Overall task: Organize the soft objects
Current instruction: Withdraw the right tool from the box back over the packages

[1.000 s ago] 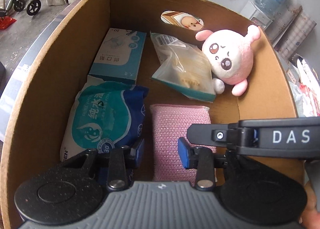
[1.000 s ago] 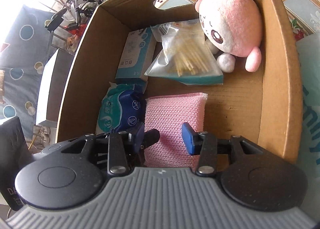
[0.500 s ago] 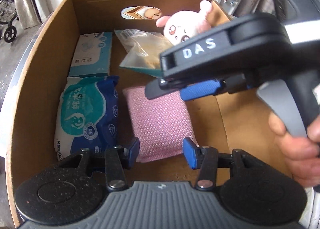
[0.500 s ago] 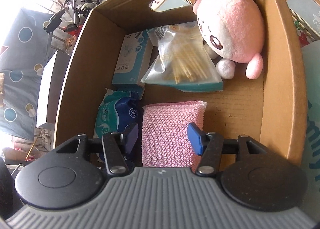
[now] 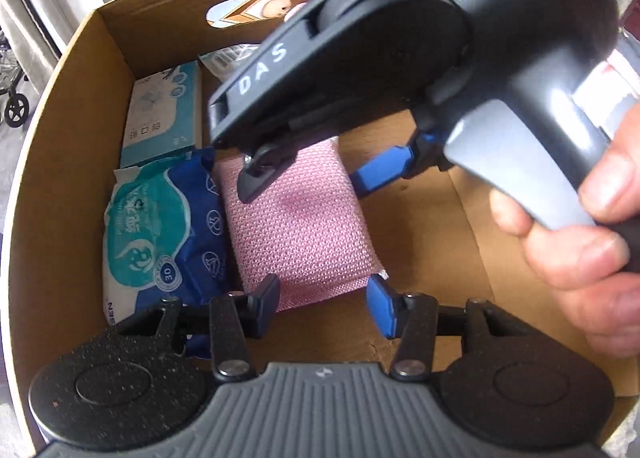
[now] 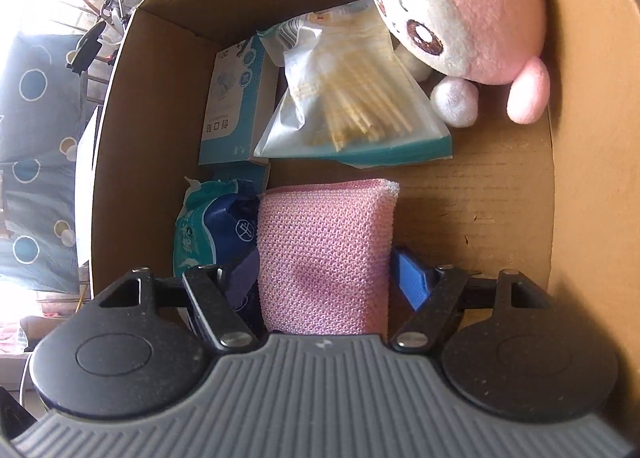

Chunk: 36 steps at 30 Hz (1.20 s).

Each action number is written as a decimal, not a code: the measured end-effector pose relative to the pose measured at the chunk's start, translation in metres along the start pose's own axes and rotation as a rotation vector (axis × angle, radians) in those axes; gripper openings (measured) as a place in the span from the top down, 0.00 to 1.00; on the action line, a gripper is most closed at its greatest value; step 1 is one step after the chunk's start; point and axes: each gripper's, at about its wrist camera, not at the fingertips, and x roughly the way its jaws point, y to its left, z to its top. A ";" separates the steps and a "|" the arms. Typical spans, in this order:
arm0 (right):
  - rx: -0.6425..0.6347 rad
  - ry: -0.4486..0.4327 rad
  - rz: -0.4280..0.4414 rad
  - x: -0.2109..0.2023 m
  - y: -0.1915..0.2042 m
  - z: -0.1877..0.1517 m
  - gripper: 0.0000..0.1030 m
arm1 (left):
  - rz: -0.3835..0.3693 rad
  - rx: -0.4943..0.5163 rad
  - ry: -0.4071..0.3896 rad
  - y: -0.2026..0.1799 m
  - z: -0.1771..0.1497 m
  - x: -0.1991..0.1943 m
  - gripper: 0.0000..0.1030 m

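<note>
The pink sponge (image 6: 324,254) lies in the box (image 6: 580,177) beside the blue wipes pack (image 6: 216,221). The right gripper (image 6: 322,278), just opening wide, straddles it. The left gripper (image 5: 324,298) is half open, empty. The right gripper blocks the left view.

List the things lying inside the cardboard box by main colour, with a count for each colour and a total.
Pink: 2, the plush toy and the knitted sponge.
Teal or blue: 3, the plaster box, the wet wipes pack and the bag of cotton swabs.
Total: 5
</note>
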 end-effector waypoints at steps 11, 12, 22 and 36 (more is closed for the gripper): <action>-0.064 -0.114 0.040 -0.019 0.018 0.000 0.18 | 0.027 -0.087 -0.092 0.007 -0.001 -0.024 0.37; -0.075 -0.128 0.036 -0.020 0.020 -0.001 0.18 | 0.030 -0.092 -0.105 0.007 -0.002 -0.027 0.36; -0.168 -0.223 0.026 -0.038 0.037 -0.013 0.17 | 0.078 -0.113 -0.162 0.008 -0.006 -0.046 0.35; -0.214 -0.507 0.226 -0.202 -0.015 -0.117 0.17 | 0.038 -0.044 -0.465 -0.055 -0.043 -0.138 0.28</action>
